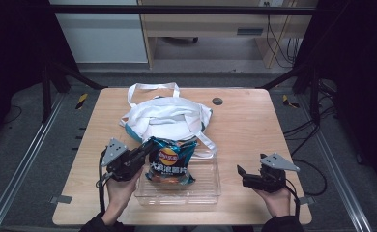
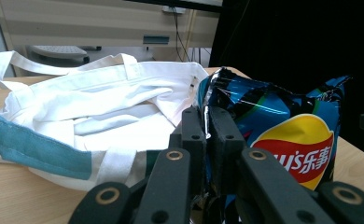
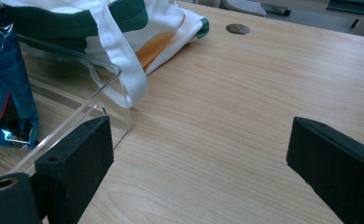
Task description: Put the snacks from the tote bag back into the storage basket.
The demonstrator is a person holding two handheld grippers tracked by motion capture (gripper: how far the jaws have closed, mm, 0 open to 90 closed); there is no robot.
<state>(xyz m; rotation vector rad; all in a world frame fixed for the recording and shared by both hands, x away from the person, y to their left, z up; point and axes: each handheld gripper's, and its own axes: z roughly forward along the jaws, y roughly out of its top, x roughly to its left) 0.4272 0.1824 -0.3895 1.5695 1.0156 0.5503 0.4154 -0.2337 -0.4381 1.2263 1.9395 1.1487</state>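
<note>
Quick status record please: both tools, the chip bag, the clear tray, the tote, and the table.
left tool: shut on the top corner of the chip bag
right tool: open, holding nothing, over bare table right of the tray
chip bag: blue, upright over the clear tray, held by its top corner
clear tray: near table edge, between the two tools
tote bag: white with teal trim, lying crumpled behind the tray
table: light wood
</note>
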